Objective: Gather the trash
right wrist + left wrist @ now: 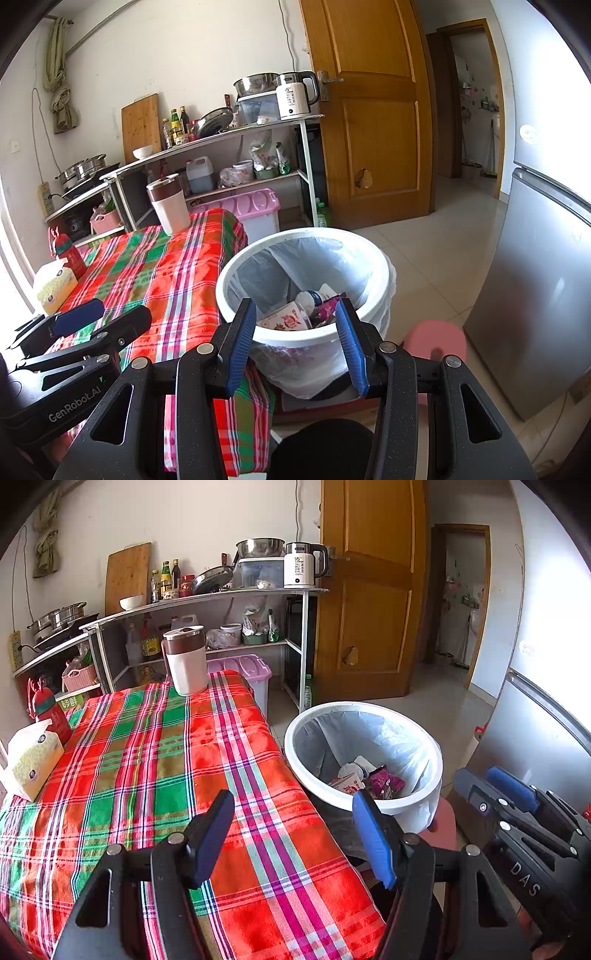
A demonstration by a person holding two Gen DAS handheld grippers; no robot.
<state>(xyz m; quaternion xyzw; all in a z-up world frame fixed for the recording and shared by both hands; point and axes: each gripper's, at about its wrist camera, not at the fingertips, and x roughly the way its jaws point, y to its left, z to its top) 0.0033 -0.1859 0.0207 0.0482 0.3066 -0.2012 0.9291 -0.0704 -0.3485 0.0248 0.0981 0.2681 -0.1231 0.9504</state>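
A white trash bin (369,706) (306,233) lined with a pale bag stands beside the table's right edge. Inside lie a strawberry carton (349,784) (286,319), a purple wrapper (387,782) (327,308) and a white bottle (310,297). My left gripper (292,795) hovers open over the corner of the plaid tablecloth (147,757) (159,273), with nothing between its fingers. My right gripper (296,302) is open and empty too, its blue pads (242,343) framing the bin's near rim. Each gripper shows in the other's view, the right gripper (517,805) beside the bin and the left gripper (92,321) over the table.
On the table stand a tissue box (33,760), a red bottle (51,712) and a white-and-brown jug (186,661). A pink stool (436,339) and a steel fridge (546,295) are to the bin's right. A pink-lidded box (255,210), a shelf rack and a wooden door stand behind.
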